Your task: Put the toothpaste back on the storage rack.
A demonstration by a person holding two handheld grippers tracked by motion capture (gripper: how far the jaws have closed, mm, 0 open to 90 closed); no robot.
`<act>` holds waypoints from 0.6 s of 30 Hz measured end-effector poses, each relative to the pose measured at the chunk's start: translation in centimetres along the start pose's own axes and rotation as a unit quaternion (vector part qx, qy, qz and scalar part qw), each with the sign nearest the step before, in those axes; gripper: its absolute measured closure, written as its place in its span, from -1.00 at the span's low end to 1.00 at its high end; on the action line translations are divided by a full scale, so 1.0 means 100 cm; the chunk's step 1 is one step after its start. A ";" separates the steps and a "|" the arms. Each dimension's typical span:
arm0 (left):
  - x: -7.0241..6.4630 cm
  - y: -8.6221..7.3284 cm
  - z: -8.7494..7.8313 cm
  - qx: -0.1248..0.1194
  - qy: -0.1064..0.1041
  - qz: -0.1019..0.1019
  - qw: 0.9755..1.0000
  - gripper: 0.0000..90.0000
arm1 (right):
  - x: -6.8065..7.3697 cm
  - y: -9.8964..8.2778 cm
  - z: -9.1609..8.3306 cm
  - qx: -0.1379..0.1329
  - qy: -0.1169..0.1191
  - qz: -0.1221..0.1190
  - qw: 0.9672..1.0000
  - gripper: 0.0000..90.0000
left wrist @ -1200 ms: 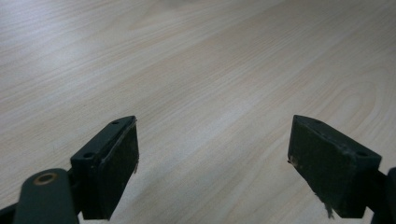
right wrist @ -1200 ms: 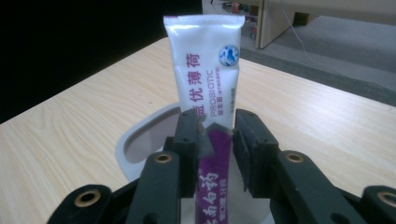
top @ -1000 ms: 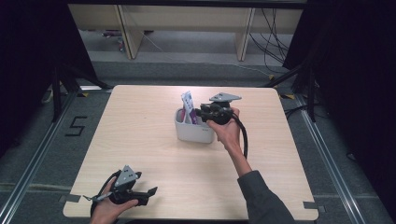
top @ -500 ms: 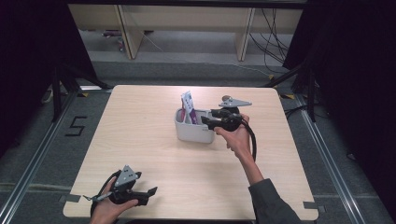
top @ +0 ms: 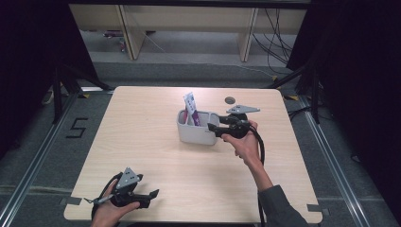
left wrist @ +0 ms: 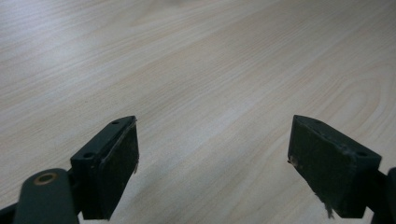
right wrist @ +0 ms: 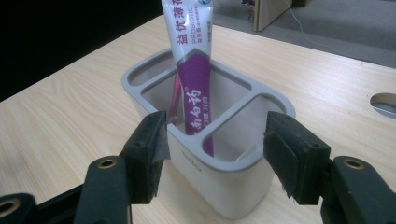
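A grey holder (top: pixel 196 133) with several compartments stands near the table's middle. A white and purple toothpaste tube (top: pixel 191 106) leans upright in it, and a thin pink item (right wrist: pixel 176 95) stands behind the tube. My right gripper (top: pixel 213 128) is level at the holder's right end; its jaws have just been opening. In the right gripper view the holder's near wall (right wrist: pixel 205 179) lies between the spread pads (right wrist: pixel 152 156), which do not press on it, and the tube (right wrist: pixel 196 79) rises beyond. My left gripper (top: pixel 151 195) rests open at the front left, with bare wood between its pads (left wrist: pixel 119 163).
A round hole (top: pixel 230 100) sits in the tabletop (top: pixel 156 161) behind the right gripper. The right gripper's cable (top: pixel 260 146) trails along the forearm. Dark stands and floor rails flank the table, and furniture legs stand beyond its far edge.
The right gripper has drawn back to the right, away from the tube to the holder's right end, and its jaws have spread. The tube stays in the holder. The left gripper has kept still.
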State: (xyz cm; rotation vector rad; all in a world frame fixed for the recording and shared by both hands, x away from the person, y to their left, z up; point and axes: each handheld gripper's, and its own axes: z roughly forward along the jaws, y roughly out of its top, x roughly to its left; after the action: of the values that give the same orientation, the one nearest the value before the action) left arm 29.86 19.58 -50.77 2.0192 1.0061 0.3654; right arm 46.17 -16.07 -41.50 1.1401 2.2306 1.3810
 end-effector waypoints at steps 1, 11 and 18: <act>0.000 0.000 0.000 0.000 0.000 0.001 1.000 -0.65 | -0.001 0.000 -0.001 0.000 -0.002 -0.012 1.000 -0.10; 0.001 0.000 -0.001 0.004 0.002 0.008 1.000 -0.65 | -0.001 -0.004 -0.006 -0.002 -0.015 -0.017 1.000 -0.17; 0.002 0.000 -0.002 0.006 0.001 0.011 1.000 -0.65 | -0.004 -0.008 -0.010 -0.001 -0.021 -0.015 1.000 -0.25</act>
State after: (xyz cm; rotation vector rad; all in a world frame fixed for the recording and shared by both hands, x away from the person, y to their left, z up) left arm 29.83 19.84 -50.66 2.0424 0.9899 0.3741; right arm 45.48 -17.21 -41.72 1.1208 2.2069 1.3348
